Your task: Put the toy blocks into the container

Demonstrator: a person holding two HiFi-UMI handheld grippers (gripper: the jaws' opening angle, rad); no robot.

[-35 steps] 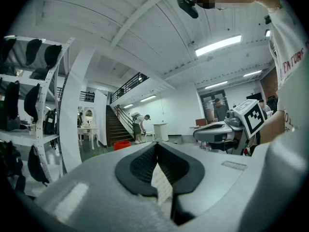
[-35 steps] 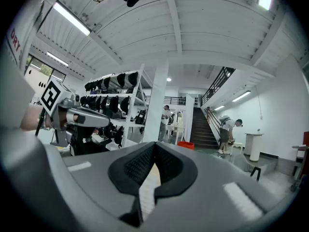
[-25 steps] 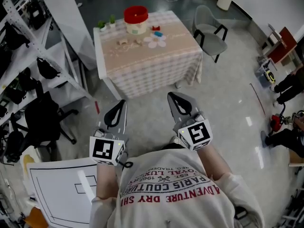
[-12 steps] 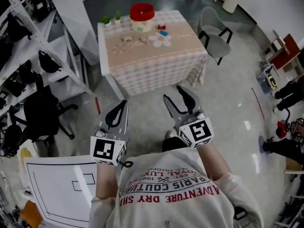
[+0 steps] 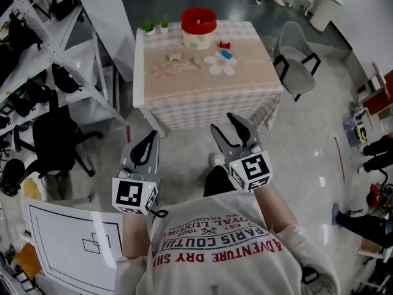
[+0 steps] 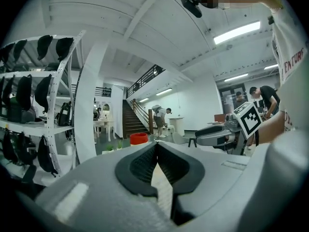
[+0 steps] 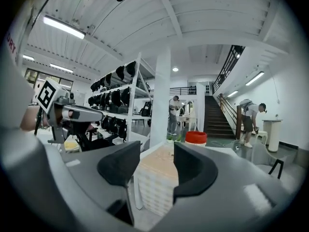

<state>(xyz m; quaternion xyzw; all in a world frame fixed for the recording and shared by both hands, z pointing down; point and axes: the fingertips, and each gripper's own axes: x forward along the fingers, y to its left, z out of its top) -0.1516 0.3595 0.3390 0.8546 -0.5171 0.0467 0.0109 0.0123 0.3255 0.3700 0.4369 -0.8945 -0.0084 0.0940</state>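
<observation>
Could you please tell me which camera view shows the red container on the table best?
The head view: it looks down on the red container, showing its open top and its place near the table's far edge. In the left and right gripper views the container is only a small, distant, side-on red shape.

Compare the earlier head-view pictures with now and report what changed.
The right gripper has just been opening its jaws, with nothing between them. The person has stepped towards the table, which now shows slightly nearer and further right in the head view. The left gripper stays shut and empty. The toy blocks and red container lie untouched on the table.
</observation>
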